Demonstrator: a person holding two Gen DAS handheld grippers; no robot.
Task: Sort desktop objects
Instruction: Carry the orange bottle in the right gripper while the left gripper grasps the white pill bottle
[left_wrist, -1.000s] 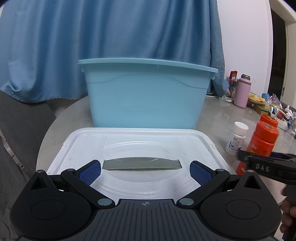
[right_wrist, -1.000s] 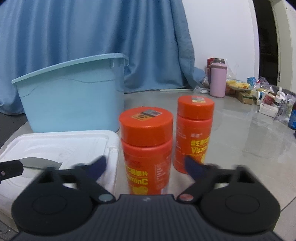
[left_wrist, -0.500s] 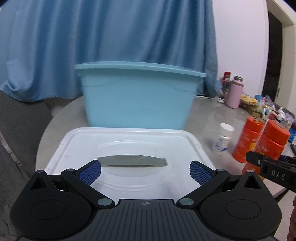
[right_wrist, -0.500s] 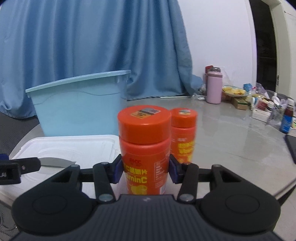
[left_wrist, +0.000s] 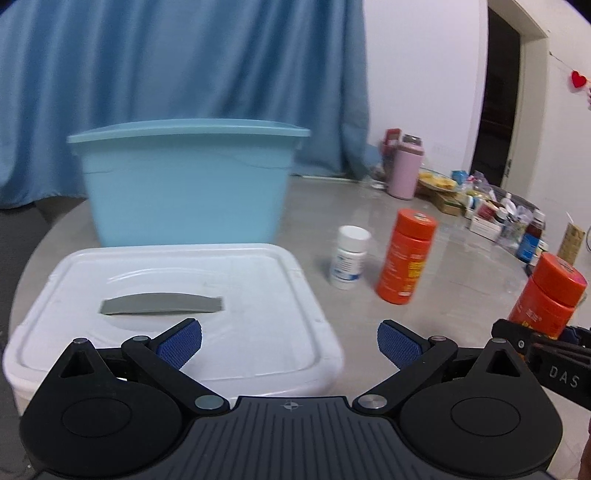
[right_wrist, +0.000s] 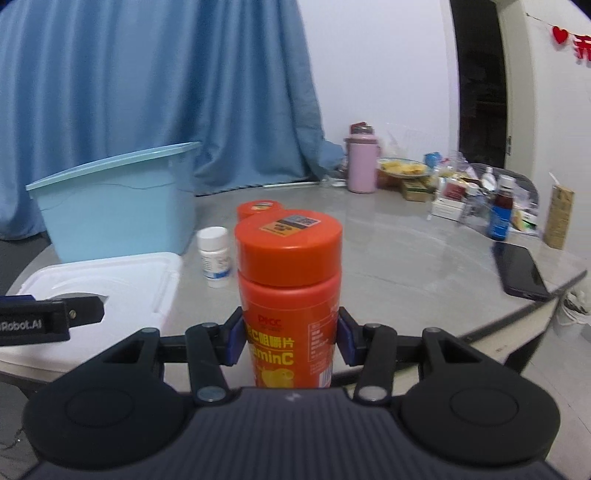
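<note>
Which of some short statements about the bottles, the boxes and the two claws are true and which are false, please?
1. The right claw grips a tall orange plastic bottle. True.
2. The left claw holds a small white pill bottle. False: it is open and empty; that bottle stands on the grey table.
3. The white plastic lid with a grey handle lies in front of the light blue plastic tub. True.
4. Both orange bottles are held. False: a second orange bottle stands free.

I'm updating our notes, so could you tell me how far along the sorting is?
Early. Nothing visibly sorted; the blue bin's inside is hidden. In hand: the right claw grips one orange vitamin bottle. Left: the second orange bottle and small white bottle on the table; the left claw is open.
</note>
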